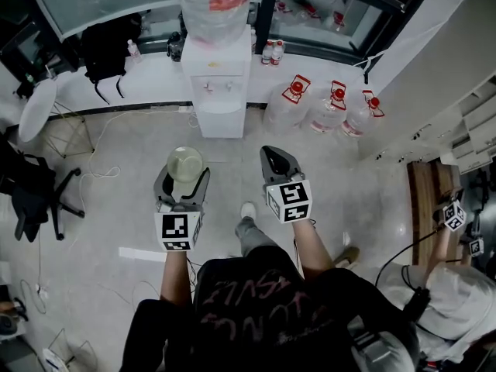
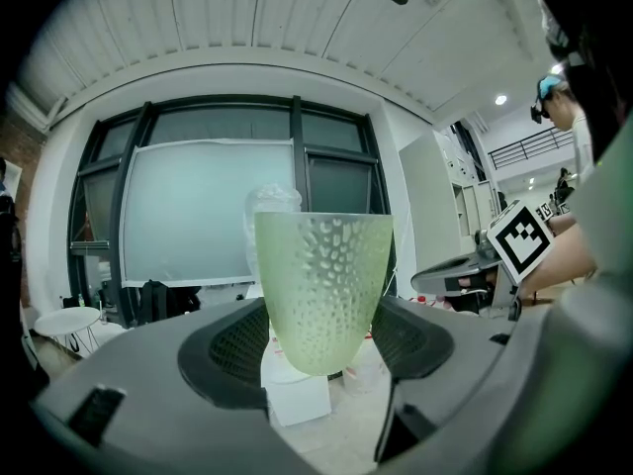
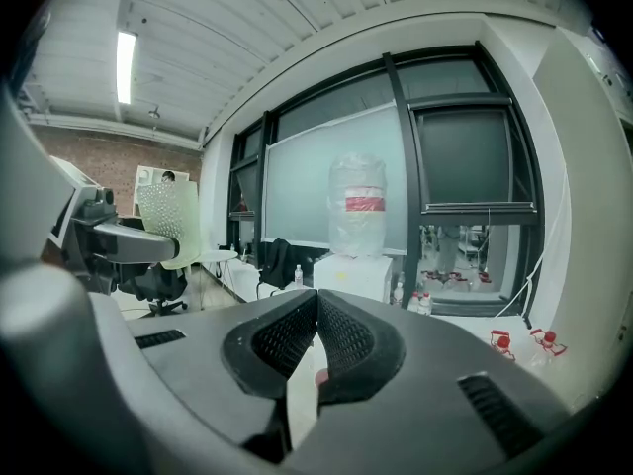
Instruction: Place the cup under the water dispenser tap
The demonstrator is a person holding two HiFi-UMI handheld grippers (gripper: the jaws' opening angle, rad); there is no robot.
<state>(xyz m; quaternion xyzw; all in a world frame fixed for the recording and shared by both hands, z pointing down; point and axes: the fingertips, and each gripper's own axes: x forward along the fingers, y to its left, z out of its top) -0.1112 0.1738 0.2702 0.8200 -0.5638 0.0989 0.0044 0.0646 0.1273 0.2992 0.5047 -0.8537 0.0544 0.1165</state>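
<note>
A pale green dimpled cup (image 1: 184,163) stands upright between the jaws of my left gripper (image 1: 183,178), which is shut on it; the cup (image 2: 324,290) fills the middle of the left gripper view. The white water dispenser (image 1: 219,84) with its big bottle on top stands ahead by the window wall, its taps (image 1: 218,86) facing me. The dispenser (image 3: 358,265) also shows in the right gripper view, some way off. My right gripper (image 1: 277,163) is shut with nothing in it, held level beside the left one, its jaws (image 3: 315,339) pressed together.
Three spare water bottles (image 1: 335,107) lie on the floor right of the dispenser. A black bag (image 1: 108,46) sits on the ledge at left, a black office chair (image 1: 35,192) and a round white table (image 1: 35,111) further left. Another person (image 1: 453,285) stands at right.
</note>
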